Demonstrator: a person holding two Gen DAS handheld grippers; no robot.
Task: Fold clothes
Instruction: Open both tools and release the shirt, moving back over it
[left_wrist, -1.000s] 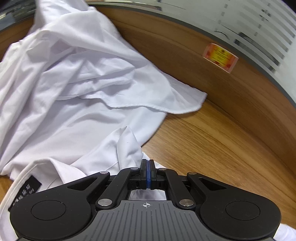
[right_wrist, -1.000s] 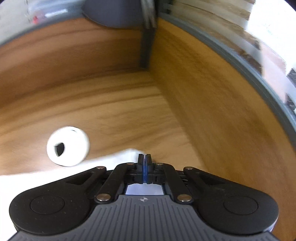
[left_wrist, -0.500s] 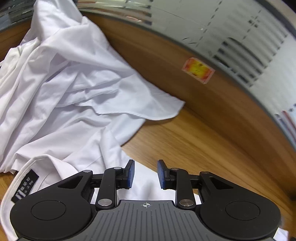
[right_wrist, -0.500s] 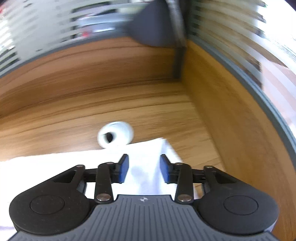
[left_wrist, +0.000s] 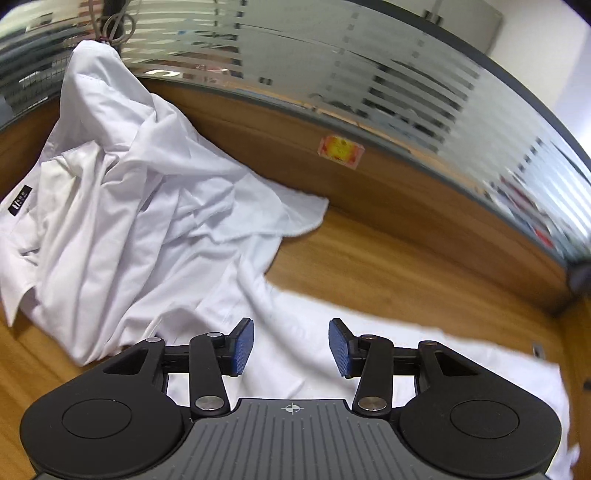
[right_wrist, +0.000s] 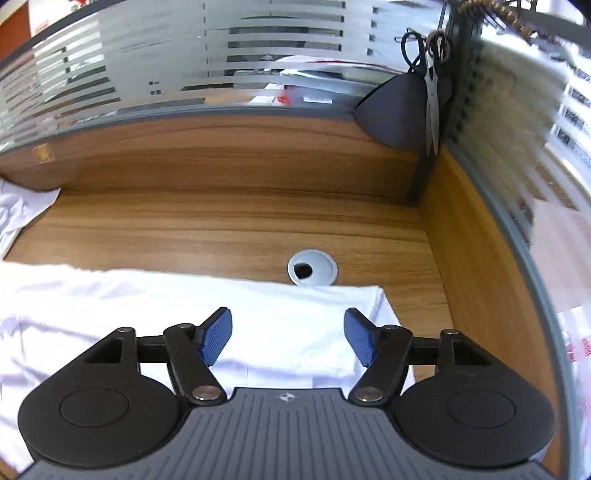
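Shirt (left_wrist: 155, 229) lies flat below both just-opened, empty grippers, left gripper (left_wrist: 291, 347) and right gripper (right_wrist: 288, 338).

Counted on wooden desk (right_wrist: 221, 229): two white garments, one crumpled shirt (left_wrist: 122, 221) heaped at desk's back left, one flat-lying garment (right_wrist: 147, 306) near desk's front edge. One round grey cable grommet (right_wrist: 312, 272), just behind flat garment. One orange sticker (left_wrist: 340, 150) on desk's back panel. One pair of scissors (right_wrist: 432, 92) hung above desk's back right corner.
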